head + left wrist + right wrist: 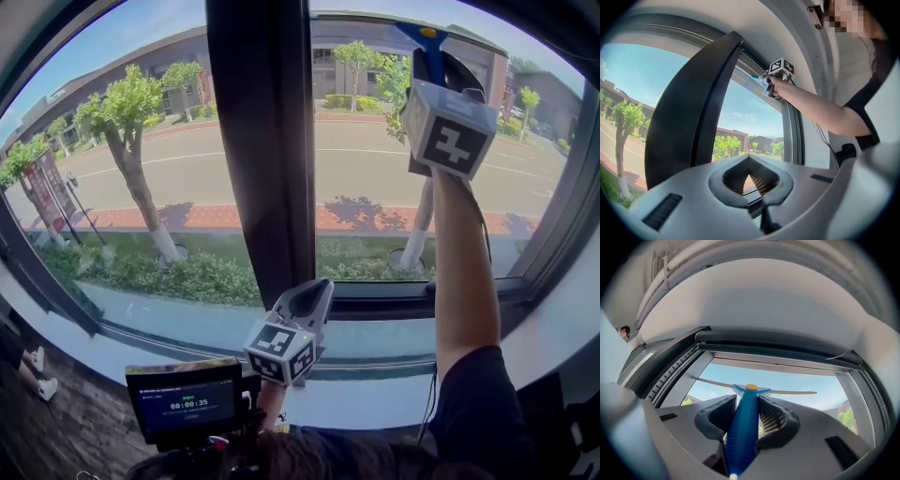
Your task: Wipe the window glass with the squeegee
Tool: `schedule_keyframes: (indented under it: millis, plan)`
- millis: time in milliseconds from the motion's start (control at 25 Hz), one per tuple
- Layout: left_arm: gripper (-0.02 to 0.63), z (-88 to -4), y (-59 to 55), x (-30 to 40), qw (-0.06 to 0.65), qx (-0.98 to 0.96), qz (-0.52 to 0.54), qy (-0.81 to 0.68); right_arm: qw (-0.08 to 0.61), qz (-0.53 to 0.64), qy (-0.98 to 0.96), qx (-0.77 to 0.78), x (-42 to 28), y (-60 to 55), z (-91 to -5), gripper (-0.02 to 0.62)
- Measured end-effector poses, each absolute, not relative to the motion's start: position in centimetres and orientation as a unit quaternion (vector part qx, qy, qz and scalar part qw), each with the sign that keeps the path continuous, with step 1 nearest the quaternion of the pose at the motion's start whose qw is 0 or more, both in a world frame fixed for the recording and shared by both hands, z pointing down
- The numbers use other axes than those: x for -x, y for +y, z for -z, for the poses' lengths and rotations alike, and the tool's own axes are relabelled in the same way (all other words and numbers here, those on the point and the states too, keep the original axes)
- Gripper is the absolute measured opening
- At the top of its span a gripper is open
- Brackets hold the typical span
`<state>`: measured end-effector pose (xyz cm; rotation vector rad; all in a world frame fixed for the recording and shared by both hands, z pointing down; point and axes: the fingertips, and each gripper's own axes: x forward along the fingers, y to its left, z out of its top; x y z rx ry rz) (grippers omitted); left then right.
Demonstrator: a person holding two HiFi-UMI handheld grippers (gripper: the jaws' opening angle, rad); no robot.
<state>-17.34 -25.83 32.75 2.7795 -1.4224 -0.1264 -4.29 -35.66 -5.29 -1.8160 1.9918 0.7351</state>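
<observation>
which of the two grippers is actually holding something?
The right gripper, raised high at the right pane: its jaws clamp the blue squeegee handle. The left gripper, low by the sill, is shut on nothing.

Bright daylight pours through the window [375,169]; indoor parts are dim, straight lines bow near the edges, corners go black

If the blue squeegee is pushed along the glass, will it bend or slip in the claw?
The squeegee handle looks like rigid plastic, so it probably stays stiff; only the thin blade edge likely flexes. It seems light: the right claw holds it high by the handle alone. Its ribbed handle suggests little slipping.
</observation>
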Motion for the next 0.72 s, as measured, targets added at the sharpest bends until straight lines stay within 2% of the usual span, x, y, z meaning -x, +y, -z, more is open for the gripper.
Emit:
schedule_keyframes:
  millis: [360, 720]
  plan:
    - [0.002, -33.1, -26.2, 17.8, 0.008, -0.883, 0.039, -0.467, 0.168, -0.257, 0.704, 0.641, 4.2, -35.6, 1.9, 0.141]
    - [0.002, -31.6, -27.5, 18.0, -0.022, -0.881, 0.033, -0.471, 0.155, -0.259, 0.708, 0.639, 4.7, -35.2, -1.6, 0.141]
